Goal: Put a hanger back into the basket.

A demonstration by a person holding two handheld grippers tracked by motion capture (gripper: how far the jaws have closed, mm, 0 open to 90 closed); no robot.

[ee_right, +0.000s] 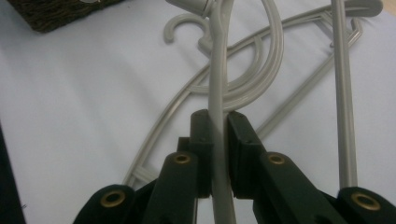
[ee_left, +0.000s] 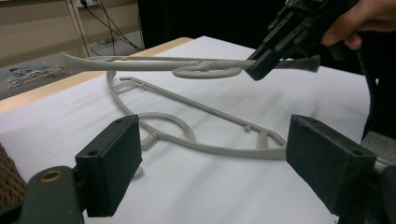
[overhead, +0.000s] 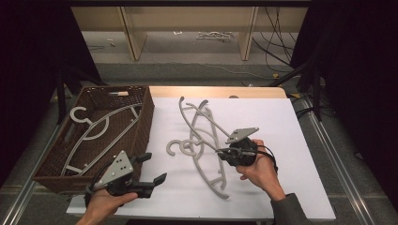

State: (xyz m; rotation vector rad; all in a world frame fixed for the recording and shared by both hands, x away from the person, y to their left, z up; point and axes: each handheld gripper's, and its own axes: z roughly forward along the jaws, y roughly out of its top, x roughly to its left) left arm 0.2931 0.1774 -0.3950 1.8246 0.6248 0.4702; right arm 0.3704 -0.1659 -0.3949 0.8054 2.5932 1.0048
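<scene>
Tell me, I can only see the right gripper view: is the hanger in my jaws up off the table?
Observer: Yes. The left gripper view shows the held hanger raised roughly level above the white table, clamped in the right gripper.
Operator: Is there anything in that basket at the corner?
Observer: The high view shows at least one grey hanger lying inside the brown basket.
Operator: Where's my other gripper?
Observer: The left gripper is near the basket's near corner, with its jaws open and empty.
</scene>
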